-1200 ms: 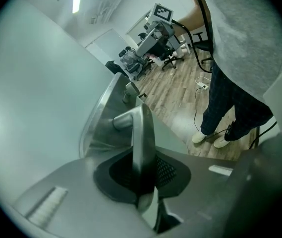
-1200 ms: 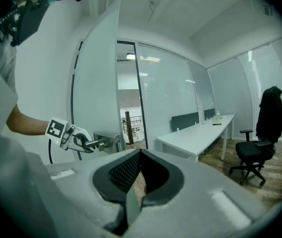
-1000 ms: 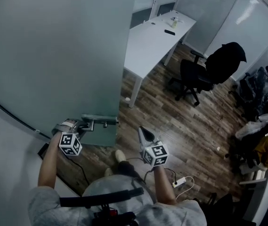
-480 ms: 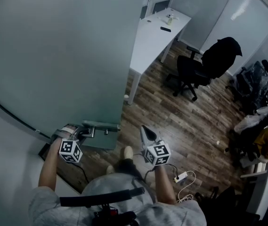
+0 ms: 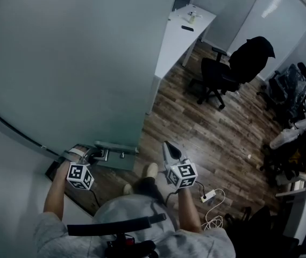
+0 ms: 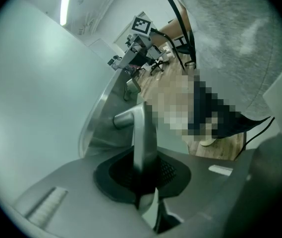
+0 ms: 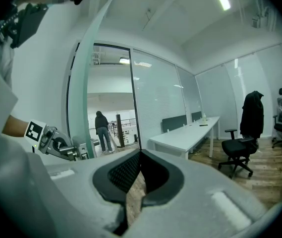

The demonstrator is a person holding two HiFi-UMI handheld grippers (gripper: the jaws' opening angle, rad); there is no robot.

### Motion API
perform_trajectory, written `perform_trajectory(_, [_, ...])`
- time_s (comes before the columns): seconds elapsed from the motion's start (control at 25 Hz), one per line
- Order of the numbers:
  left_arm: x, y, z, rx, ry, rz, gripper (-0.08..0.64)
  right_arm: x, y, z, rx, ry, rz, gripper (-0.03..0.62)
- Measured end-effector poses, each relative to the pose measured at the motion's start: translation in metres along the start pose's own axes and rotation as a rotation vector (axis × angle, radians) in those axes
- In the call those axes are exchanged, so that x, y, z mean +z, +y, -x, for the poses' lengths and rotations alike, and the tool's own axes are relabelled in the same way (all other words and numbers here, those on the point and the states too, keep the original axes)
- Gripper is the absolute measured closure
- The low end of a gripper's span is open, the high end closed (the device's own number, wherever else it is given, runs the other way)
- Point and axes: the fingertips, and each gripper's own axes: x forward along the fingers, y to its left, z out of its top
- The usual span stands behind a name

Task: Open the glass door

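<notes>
The frosted glass door fills the left of the head view and stands swung partly open. Its metal lever handle sits low on the door's free edge. My left gripper is shut on that lever. In the left gripper view the lever runs straight down between the dark pads of that gripper. My right gripper hovers to the right of the door edge, shut and holding nothing. In its own view the right gripper faces the doorway, with the left gripper at the door's edge.
A white desk stands beyond the door's edge, with a black office chair and dark jacket to its right. A power strip and cable lie on the wood floor. More chairs and bags crowd the right. A person stands far down the hall.
The door has swung further open, and its edge now hides more of the white desk. My left gripper has gone along with the handle. The right gripper has shifted slightly right.
</notes>
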Motion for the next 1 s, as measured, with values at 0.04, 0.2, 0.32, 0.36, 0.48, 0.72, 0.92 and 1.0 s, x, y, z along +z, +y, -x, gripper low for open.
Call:
perform_trajectory(0.04, [0.001, -0.003, 0.002, -0.002, -0.002, -0.002, 0.515, 0.0, 0.0, 0.002, -0.004, -0.003, 0.001, 0.591])
perform_trajectory(0.2, [0.003, -0.012, 0.01, -0.013, -0.008, -0.012, 0.514, 0.0, 0.0, 0.009, -0.017, -0.009, 0.001, 0.591])
perform_trajectory(0.32, [0.004, -0.019, 0.014, -0.019, -0.014, -0.018, 0.514, -0.001, 0.002, 0.012, -0.023, -0.011, 0.0, 0.591])
perform_trajectory(0.36, [0.005, -0.021, 0.016, -0.021, -0.016, -0.02, 0.514, -0.001, 0.002, 0.012, -0.025, -0.013, -0.001, 0.591])
perform_trajectory(0.48, [0.008, -0.026, 0.022, -0.027, -0.022, -0.023, 0.511, 0.001, 0.006, 0.016, -0.028, -0.02, -0.002, 0.591])
perform_trajectory(0.72, [0.012, -0.038, 0.031, -0.027, -0.036, -0.029, 0.508, -0.002, 0.013, 0.025, -0.031, -0.019, 0.001, 0.591])
perform_trajectory(0.92, [0.012, -0.039, 0.033, -0.023, -0.038, -0.039, 0.511, -0.003, 0.016, 0.03, -0.036, -0.014, 0.001, 0.591])
perform_trajectory(1.0, [0.011, -0.038, 0.032, -0.022, -0.04, -0.041, 0.509, -0.005, 0.017, 0.031, -0.04, -0.009, 0.0, 0.591])
